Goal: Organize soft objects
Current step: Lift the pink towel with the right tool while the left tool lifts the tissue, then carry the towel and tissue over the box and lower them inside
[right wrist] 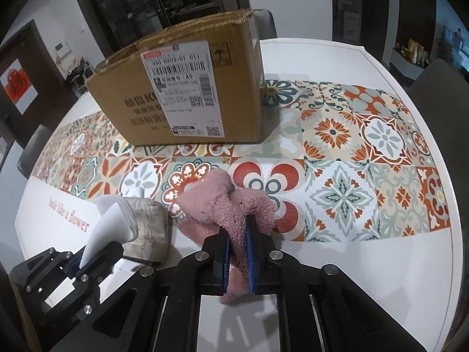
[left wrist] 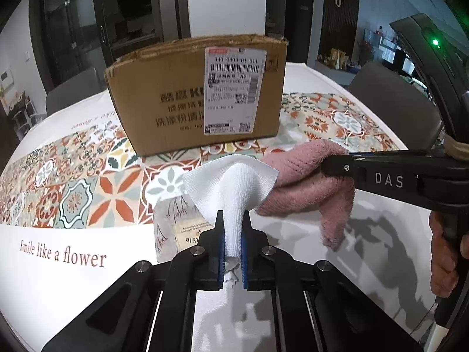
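White desk [left wrist: 58,278] with a tiled runner carries a cardboard box [left wrist: 176,99] at 12 o'clock. Left hand-held gripper [left wrist: 233,243] pinches a limp white tissue [left wrist: 231,187] — right hand-held gripper [right wrist: 237,252] pinches a floppy pink cloth [right wrist: 222,202]. Both look light and easily bunched, best taken by a fold.

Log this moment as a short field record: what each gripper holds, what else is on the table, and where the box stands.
left gripper: shut on white tissue, which rises out of the tissue pack
right gripper: shut on pink towel, bunched and hanging from the jaws
cardboard box: upright on the patterned runner, beyond both grippers, top open
table: white, printed "Smile like a flower"
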Tool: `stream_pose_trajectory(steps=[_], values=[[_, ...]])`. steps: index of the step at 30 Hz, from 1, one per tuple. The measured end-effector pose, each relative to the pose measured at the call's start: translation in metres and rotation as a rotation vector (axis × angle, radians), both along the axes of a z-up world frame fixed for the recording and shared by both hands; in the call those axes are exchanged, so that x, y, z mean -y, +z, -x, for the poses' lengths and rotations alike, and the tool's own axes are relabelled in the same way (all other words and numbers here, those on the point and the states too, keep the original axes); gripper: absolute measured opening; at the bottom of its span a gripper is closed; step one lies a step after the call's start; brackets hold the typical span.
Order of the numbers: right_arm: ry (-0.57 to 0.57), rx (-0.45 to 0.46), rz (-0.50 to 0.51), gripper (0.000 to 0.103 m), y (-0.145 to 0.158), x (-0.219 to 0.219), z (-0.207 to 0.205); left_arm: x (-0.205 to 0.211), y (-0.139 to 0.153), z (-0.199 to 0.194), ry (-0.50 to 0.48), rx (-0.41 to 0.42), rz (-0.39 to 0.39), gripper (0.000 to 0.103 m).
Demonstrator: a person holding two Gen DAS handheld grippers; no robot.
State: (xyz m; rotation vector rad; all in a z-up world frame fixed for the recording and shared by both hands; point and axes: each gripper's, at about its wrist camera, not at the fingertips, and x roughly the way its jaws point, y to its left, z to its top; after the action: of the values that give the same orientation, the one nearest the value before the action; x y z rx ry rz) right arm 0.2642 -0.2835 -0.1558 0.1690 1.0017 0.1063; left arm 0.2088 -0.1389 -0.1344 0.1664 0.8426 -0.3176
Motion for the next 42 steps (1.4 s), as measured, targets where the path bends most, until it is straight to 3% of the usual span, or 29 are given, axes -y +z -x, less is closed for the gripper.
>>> stream_pose_trajectory(steps=[14, 42], values=[[-0.024, 0.083, -0.026, 0.011, 0.043, -0.013, 0.017, -0.022, 0.037, -0.005, 0.021, 0.043, 0.060, 0.010], [-0.005, 0.328, -0.012, 0.011, 0.137, -0.060, 0.034, -0.067, 0.129, -0.010, 0.015, 0.272, 0.085, 0.010]])
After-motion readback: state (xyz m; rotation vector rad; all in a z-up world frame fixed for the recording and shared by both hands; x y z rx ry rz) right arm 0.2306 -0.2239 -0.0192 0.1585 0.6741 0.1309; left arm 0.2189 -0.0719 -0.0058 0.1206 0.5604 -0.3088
